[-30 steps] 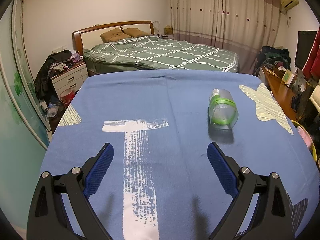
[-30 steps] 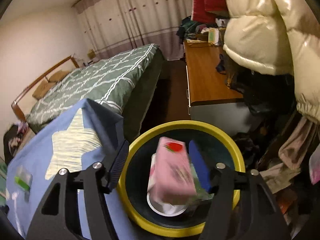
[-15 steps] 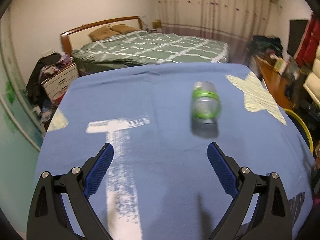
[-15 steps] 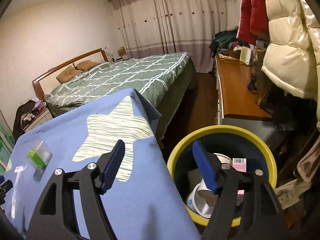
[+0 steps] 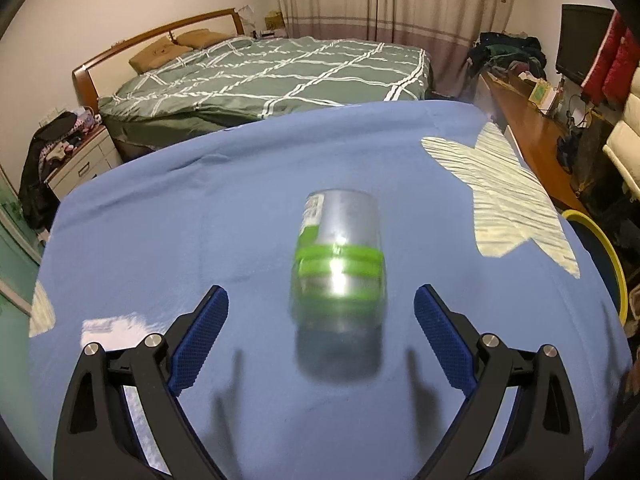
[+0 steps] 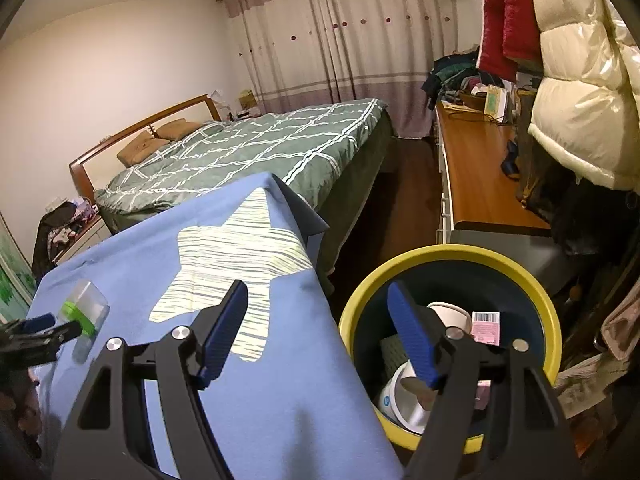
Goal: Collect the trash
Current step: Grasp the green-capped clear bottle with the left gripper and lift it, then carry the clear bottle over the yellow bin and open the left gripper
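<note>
A clear plastic cup with green bands (image 5: pixel 339 264) lies on its side on the blue cloth-covered table (image 5: pixel 168 240). My left gripper (image 5: pixel 320 320) is open and empty, its blue fingers either side of the cup's near end, apart from it. The cup also shows in the right wrist view (image 6: pixel 82 312), with the left gripper (image 6: pixel 44 332) beside it. My right gripper (image 6: pixel 320 328) is open and empty above the table's right edge. The yellow-rimmed bin (image 6: pixel 540 296) right of the table holds a pink carton (image 6: pixel 486 322) and white cups (image 6: pixel 404 396).
A pale star patch (image 6: pixel 236 248) marks the cloth near the table's right edge. A green-quilted bed (image 5: pixel 272 76) lies beyond the table. A wooden desk (image 6: pixel 484 184) and hanging coats (image 6: pixel 576 92) stand right of the bin, whose rim (image 5: pixel 608 256) shows in the left wrist view.
My left gripper has moved forward and right until the cup lies between its fingers. My right gripper has let the pink carton drop into the bin, then lifted and swung left.
</note>
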`<state>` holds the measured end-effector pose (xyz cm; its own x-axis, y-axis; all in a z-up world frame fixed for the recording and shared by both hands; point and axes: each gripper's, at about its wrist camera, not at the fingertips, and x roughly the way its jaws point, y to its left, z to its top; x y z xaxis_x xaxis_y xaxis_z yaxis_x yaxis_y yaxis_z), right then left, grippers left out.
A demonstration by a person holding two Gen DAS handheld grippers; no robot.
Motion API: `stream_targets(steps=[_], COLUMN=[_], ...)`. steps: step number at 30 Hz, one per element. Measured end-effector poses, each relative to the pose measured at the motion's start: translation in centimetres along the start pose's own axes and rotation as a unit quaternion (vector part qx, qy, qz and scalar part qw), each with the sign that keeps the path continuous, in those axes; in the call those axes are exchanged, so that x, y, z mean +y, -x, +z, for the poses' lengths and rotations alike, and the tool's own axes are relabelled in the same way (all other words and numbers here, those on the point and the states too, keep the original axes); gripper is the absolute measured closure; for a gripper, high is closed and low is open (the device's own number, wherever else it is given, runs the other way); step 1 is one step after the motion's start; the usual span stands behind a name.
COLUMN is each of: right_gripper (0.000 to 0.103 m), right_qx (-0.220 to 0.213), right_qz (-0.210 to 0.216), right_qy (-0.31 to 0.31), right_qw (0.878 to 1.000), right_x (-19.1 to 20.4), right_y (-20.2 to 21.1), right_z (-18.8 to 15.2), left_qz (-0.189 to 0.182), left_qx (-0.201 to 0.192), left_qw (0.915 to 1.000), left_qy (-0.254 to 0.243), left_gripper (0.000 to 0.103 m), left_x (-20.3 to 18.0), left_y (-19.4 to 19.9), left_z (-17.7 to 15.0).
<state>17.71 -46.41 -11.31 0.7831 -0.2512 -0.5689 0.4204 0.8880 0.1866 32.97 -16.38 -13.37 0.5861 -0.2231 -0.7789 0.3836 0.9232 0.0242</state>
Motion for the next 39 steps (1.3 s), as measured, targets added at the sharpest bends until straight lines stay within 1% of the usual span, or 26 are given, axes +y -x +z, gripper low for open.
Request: stream_targets(steps=[4,7,11,13,15,20,23,25,28,31,34,36,39], right_gripper=[0.034,0.034,0.034,0.034,0.034,0.034,0.034,0.034,0.034,0.034,0.034,0.034,0.034], right_qx=[0.0,0.002,0.006,0.008,0.008,0.005,-0.015,-0.025,-0.02,-0.026,-0.036,-0.045,-0.053], right_qz=[0.0,0.001,0.002,0.001,0.001,0.002,0.01,0.005,0.005,-0.01,-0.016,-0.025,-0.04], right_qy=[0.0,-0.003,-0.003,0.0,0.002,-0.002,-0.01,0.0,0.005,0.006,-0.01,-0.015,-0.017], right_qw=[1.0,1.0,1.0,1.0,1.0,1.0,1.0,1.0,1.0,1.0,0.999,0.999,0.998], right_x=[0.0,0.0,0.1,0.2,0.2,0.1,-0.2,-0.3,-1.2,-3.0,-5.3,-6.9,-8.5], right_y=[0.0,-0.1,-0.3,-0.3,-0.3,-0.2,0.5,1.3,2.5,4.4,6.5,7.9,9.3], right_z=[0.0,0.0,0.0,0.0,0.0,0.0,-0.1,-0.4,-1.0,-1.3,-1.5,-1.4,-1.5], left_qz=[0.0,0.002,0.007,0.003,-0.002,-0.007,-0.004,-0.005,-0.013,-0.034,-0.059,-0.082,-0.104], left_qx=[0.011,0.016,0.017,0.017,0.017,0.012,0.002,-0.005,-0.015,-0.024,-0.028,-0.027,-0.024], left_qw=[0.9999,0.9998,0.9998,0.9998,0.9998,0.9999,1.0,0.9999,0.9993,0.9977,0.9947,0.9912,0.9862], left_qy=[0.01,0.014,0.009,0.005,0.002,0.007,0.0,-0.007,-0.03,-0.055,-0.08,-0.1,-0.127], left_gripper=[0.028,0.034,0.036,0.046,0.053,0.053,0.053,0.053,0.053,0.053,0.053,0.053,0.053], left_x=[0.0,0.1,-0.1,-0.3,-0.6,-0.8,-1.3,-2.1,-4.2,-7.1,-10.7,-14.2,-18.3], left_y=[-1.6,-2.6,-3.4,-3.6,-3.8,-3.4,-2.1,-1.1,0.6,2.0,2.9,3.1,3.2], left_z=[1.0,1.6,2.0,2.1,2.4,2.4,2.1,2.2,2.4,2.8,3.2,3.6,3.9])
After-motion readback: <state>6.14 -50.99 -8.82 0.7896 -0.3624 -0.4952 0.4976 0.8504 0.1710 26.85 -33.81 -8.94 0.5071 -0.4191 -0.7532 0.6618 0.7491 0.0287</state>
